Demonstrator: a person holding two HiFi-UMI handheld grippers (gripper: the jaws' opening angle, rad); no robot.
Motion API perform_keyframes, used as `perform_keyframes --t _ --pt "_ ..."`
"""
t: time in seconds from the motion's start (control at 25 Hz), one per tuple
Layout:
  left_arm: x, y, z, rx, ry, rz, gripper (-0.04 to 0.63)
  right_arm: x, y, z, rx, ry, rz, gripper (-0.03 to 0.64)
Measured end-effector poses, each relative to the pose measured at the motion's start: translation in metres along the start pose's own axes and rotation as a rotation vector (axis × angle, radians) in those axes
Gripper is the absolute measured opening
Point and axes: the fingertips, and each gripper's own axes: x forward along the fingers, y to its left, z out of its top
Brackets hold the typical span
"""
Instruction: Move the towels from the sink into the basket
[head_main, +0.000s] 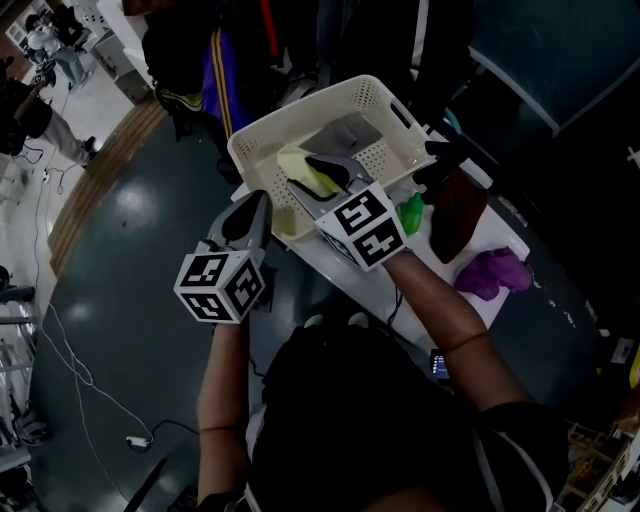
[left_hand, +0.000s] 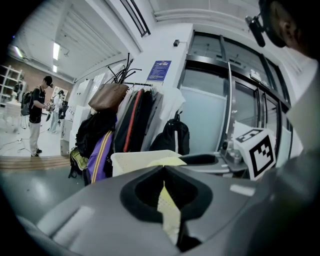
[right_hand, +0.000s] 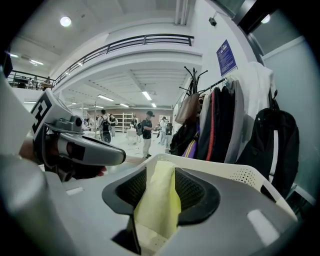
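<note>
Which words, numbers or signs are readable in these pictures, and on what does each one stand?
Blue wall sign: printed lines, too blurred to read in either gripper view.
Marker cubes: black-and-white square patterns only, no words.
Nothing in these pictures can be quoted.

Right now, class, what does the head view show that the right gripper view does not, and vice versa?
Only the head view shows the green towel and purple towel lying outside the basket. Only the right gripper view shows the blue wall sign and the balcony railing overhead. Both show the basket, the yellow towel and the left gripper.
</note>
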Motion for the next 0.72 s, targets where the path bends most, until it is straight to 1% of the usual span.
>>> perform_keyframes --t 0.16,0.24,0.32,0.44,0.48,0.56,0.6,0.64,0.72 --pt "0.003 -0.003 -0.001 0.004 -0.003 -0.006 0.008 -0.002 0.000 -0.002 -0.003 -0.005 0.004 0.178" --pt "0.004 -0.003 -0.001 0.005 -0.003 -0.006 0.008 -0.002 0.001 -0.001 -0.007 -0.011 0.012 0.206" --pt "0.005 -0.003 0.000 0.002 -0.002 -0.007 0.008 -0.001 0.003 0.001 -0.015 -0.007 0.024 0.249" --pt "0.005 -0.003 0.001 -0.002 -0.006 -0.011 0.008 0.000 0.005 0.001 -0.018 -0.010 0.024 0.247" --pt "0.005 -0.004 0.001 -0.001 -0.007 -0.012 0.008 -0.001 0.004 0.002 -0.015 -0.016 0.017 0.237" --pt "0.007 -0.004 0.002 0.001 -0.007 -0.014 0.008 -0.003 0.000 0.003 -0.002 -0.032 -0.002 0.194" --pt "0.007 -0.005 0.003 0.001 -0.008 -0.015 0.008 -0.004 -0.002 0.004 0.006 -0.041 -0.011 0.162" --pt "0.008 -0.005 0.003 0.001 -0.007 -0.016 0.008 -0.006 -0.005 0.005 0.016 -0.049 -0.023 0.126" --pt "0.009 -0.006 0.003 0.003 -0.007 -0.021 0.008 -0.011 -0.011 0.006 0.032 -0.063 -0.051 0.000"
